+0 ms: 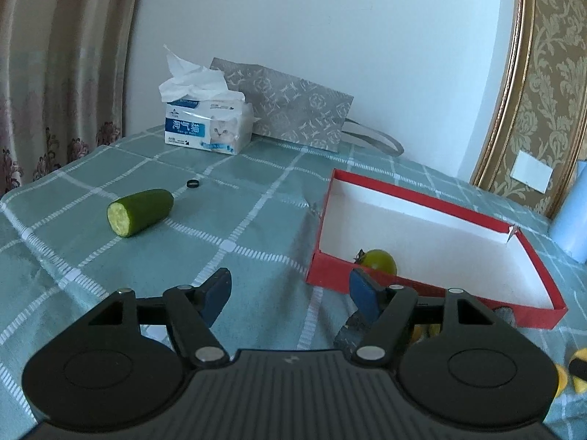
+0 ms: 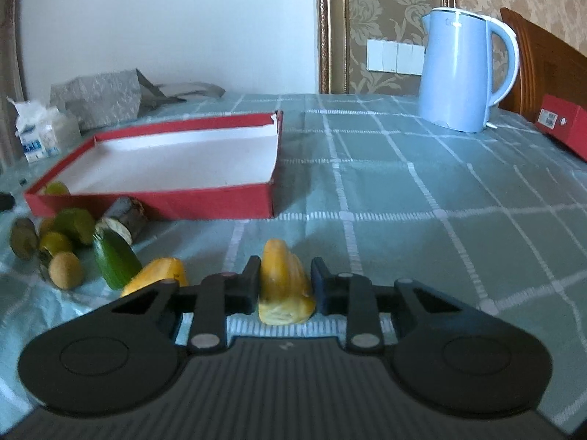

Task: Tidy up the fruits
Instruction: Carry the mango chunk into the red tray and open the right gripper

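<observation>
In the right wrist view my right gripper [image 2: 286, 271] is shut on a yellow fruit piece [image 2: 284, 286] that lies on the tablecloth, one pad on each side of it. A second yellow piece [image 2: 157, 277], a green cucumber piece [image 2: 113, 260], a round brown fruit [image 2: 66, 269] and several more fruits [image 2: 62, 227] lie to its left. A shallow red box [image 2: 161, 203] with a white inside stands behind them. My left gripper [image 1: 290, 289] is open over bare cloth beside the red box [image 1: 330, 271], which holds a green tomato [image 1: 378, 262]. A cut cucumber [image 1: 139, 212] lies farther left.
A tissue pack [image 1: 209, 124] and a grey patterned bag [image 1: 293, 110] stand at the back by the wall, with a small black ring [image 1: 192, 183] in front. A pale blue kettle [image 2: 462, 69] and another red box [image 2: 565, 128] sit at the right.
</observation>
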{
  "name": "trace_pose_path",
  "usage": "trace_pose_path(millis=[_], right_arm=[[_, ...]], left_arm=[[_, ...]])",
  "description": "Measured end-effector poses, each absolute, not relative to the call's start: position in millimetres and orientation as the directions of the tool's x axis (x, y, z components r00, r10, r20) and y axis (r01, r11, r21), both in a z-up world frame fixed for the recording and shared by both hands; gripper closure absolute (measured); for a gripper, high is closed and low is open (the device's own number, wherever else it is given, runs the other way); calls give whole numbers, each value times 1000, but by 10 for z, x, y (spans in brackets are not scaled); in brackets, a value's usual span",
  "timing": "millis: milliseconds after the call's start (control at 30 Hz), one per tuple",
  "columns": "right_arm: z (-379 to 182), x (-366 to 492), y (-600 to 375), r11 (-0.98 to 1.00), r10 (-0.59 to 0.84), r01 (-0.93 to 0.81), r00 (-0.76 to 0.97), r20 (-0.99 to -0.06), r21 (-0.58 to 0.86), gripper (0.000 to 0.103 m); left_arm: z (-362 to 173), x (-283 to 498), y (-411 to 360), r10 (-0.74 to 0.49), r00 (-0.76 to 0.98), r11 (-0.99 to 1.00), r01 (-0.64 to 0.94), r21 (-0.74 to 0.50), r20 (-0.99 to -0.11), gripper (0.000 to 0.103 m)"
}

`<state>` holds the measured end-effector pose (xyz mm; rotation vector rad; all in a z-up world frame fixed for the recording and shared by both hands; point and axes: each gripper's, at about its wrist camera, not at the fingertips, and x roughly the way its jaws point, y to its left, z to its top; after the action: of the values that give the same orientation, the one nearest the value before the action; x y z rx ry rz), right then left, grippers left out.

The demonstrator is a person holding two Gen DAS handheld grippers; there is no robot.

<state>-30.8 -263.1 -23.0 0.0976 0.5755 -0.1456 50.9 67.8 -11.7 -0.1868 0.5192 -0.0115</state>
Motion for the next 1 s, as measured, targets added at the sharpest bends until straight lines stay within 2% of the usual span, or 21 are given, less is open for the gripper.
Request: trace_pose_path(millis=[233,400,567,767,800,833,867,933,1000], right_arm=[[61,-290,-2485,993,-109,120,881,-461,-6,76],[307,42,-2288,992,-111,80,914,-391,-95,76],[281,714,-2142,989,-104,45,887,-449,-139,76],[-27,1211,-2205,998,-58,43,817,-574,-40,76],[-53,1188,-2214,998,-66,47,819,-570,-48,71],[-48,1134,-2212,996,-84,57,832,-549,-65,60],[-23,1067,-2203,994,-104,71,846,-523,-82,53],[79,901,-2192,991,-127,96,885,-448,-91,25],[189,730,-2155,989,-139,109,920,-368,-100,12]], left_arm=[[-134,526,644,-54,862,987,-32,-160,-504,32],[-147,562,668,-50,855,985,-44,-168,-516,30],[-154,575,686,-60,852,983,-41,-181,-520,30],[-163,604,661,-81,844,983,-19,-180,-530,30],[-161,603,658,-82,844,984,-17,-180,-529,30],[-160,602,653,-89,845,983,-10,-181,-528,29],[-161,602,648,-95,844,983,-4,-183,-527,27],[-166,603,630,-102,842,984,7,-178,-529,26],[-165,588,618,-93,846,986,5,-167,-525,26]])
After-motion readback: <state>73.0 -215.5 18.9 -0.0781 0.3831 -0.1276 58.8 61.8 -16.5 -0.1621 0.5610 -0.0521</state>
